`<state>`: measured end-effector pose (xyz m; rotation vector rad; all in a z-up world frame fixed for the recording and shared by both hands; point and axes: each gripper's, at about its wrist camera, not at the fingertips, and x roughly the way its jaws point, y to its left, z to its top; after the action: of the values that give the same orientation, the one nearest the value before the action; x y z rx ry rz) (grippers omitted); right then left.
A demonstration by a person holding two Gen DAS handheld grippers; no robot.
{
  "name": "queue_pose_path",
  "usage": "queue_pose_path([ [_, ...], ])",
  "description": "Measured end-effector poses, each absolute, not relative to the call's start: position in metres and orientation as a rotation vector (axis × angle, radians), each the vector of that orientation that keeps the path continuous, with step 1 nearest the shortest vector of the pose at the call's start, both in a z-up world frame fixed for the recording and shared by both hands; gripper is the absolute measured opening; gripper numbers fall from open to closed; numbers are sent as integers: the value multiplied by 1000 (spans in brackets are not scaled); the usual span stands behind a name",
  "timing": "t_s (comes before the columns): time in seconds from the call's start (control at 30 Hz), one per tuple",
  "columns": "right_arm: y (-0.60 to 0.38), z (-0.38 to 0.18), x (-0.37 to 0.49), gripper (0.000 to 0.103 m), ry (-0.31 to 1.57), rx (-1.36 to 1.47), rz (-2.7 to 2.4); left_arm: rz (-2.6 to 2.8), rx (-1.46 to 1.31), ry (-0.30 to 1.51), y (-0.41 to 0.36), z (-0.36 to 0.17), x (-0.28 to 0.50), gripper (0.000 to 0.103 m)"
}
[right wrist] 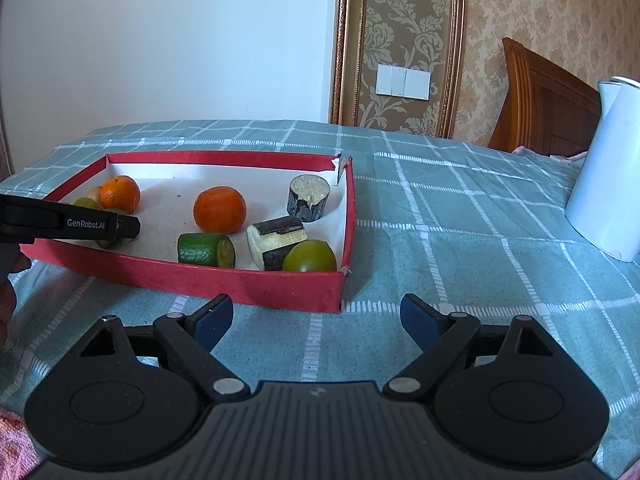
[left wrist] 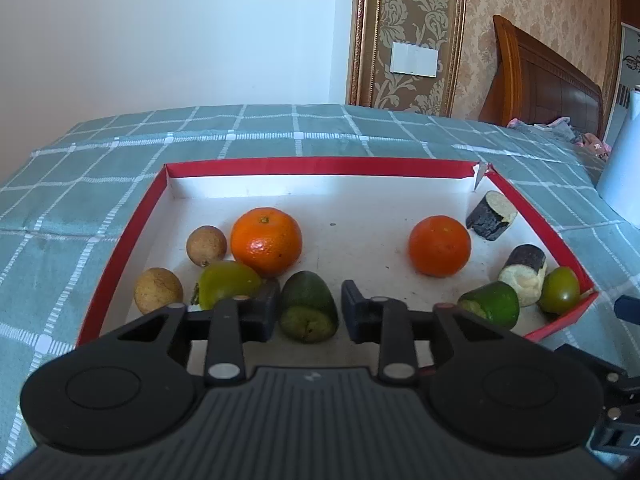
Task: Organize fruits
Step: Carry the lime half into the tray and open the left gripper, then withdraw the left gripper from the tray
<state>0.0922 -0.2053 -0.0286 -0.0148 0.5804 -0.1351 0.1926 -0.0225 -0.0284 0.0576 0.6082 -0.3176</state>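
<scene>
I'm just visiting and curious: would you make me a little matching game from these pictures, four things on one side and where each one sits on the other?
Things:
1. left gripper
2. right gripper
3. white jug
4. dark cut piece standing on end

Places:
A. on the checked cloth, outside the box
B. far right corner of the red box
C. open around the dark green cut piece
D. open above the cloth, in front of the box

Pairs: 1-C, 2-D, 3-A, 4-B

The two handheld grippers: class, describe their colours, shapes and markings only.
The left gripper is black, with ribbed body, round discs, silver pivot pins and black blocky fingers; its side reads "GenRobot.AI" in white. The right gripper has the same black build, but dark blue finger pads.
</scene>
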Motion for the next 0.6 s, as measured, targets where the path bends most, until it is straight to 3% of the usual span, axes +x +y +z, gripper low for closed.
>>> queue_pose_path([
  [0.07, -206, -29, 93, 91, 584, -10, -135, -319, 65, 609, -23, -28, 191, 45],
  [0.13, -206, -29, 93, 91, 590, -6, -135, -311, 79, 595, -24, -27, 187, 66],
  [0.2, -207, -29, 94, 91, 592, -2, -135, -300, 85, 578, -24, -25, 182, 75],
  [0.6, -212, -31, 96, 91, 610, 30, -135, -252, 65, 531, -5, -6, 145, 93],
])
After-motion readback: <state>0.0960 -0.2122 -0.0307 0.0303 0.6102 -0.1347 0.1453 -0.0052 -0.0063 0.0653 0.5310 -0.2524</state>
